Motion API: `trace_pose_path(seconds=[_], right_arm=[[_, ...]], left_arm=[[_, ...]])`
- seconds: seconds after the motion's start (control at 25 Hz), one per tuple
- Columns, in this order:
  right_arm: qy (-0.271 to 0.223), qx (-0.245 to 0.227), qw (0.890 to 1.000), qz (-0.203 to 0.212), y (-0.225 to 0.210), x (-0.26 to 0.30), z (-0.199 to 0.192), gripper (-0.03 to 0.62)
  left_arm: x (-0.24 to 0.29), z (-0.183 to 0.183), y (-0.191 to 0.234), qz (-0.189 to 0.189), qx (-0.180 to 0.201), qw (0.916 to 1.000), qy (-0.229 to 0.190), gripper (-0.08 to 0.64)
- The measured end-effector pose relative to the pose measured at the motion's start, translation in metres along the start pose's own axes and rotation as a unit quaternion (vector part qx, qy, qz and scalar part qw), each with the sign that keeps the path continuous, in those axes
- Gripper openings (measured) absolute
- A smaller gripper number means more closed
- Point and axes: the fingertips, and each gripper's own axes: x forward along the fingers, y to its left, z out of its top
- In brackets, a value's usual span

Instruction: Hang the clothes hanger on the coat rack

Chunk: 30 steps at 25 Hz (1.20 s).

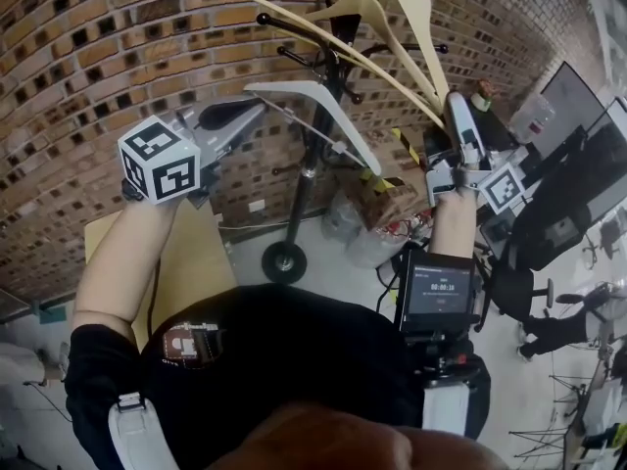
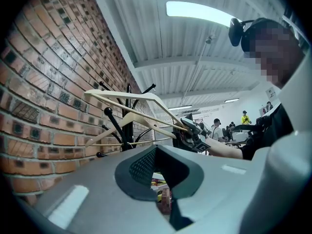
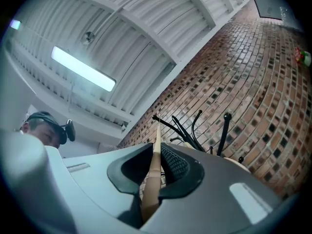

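A brick wall (image 1: 118, 57) fills the upper left and centre of the head view. In front of it, at centre, stands the black coat rack (image 1: 312, 160), its pole running down to a round foot and its knobbed pegs spreading near the top edge.

3 pale wooden hangers cluster at the rack's top. The clothes hanger (image 1: 416, 27) is the uppermost. Its broad arm slopes from the top edge down to the right of centre. Its hook is up among the pegs, but I cannot tell whether it rests on one. A second hanger (image 1: 364, 6) lies just under it, and a third hanger (image 1: 304, 94) sits lower, left of the pole.

The right gripper (image 1: 456, 106), at right of centre, points upward and is clamped on the low end of the clothes hanger. In the right gripper view the wood (image 3: 155, 160) stands edge-on, pinched between both pads.

The left gripper (image 1: 245, 114), at left of centre, points toward the rack. Its 2 jaws stand slightly apart with nothing between them.
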Motion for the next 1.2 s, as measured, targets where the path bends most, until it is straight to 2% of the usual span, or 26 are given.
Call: trace_pose_path(seconds=[0.16, 0.28, 0.44, 0.76, 0.96, 1.2], right_arm=[[0.009, -0.002, 1.000, 0.014, 0.007, 0.005, 0.004, 0.064], [0.045, 0.010, 0.999, 0.013, -0.004, 0.011, -0.003, 0.064], [0.082, 0.033, 0.996, 0.000, -0.027, 0.010, -0.006, 0.066], [0.115, 0.053, 0.991, -0.044, -0.055, 0.009, -0.014, 0.067], [0.099, 0.029, 0.992, -0.074, -0.061, 0.005, -0.013, 0.085], [0.088, -0.029, 0.990, -0.111, -0.059, -0.025, -0.016, 0.124]], left_arm=[[-0.003, 0.000, 0.003, 0.004, 0.001, 1.0000, 0.001, -0.005], [-0.002, -0.001, 0.003, 0.004, 0.001, 1.0000, 0.002, -0.005], [-0.003, -0.002, 0.002, 0.004, -0.001, 1.0000, 0.000, -0.005], [-0.005, -0.005, 0.005, 0.010, -0.007, 0.9999, 0.004, -0.005], [-0.007, -0.007, 0.004, 0.010, -0.010, 0.9999, 0.004, -0.005], [-0.015, -0.016, 0.015, 0.017, -0.023, 0.9996, 0.000, -0.005]])
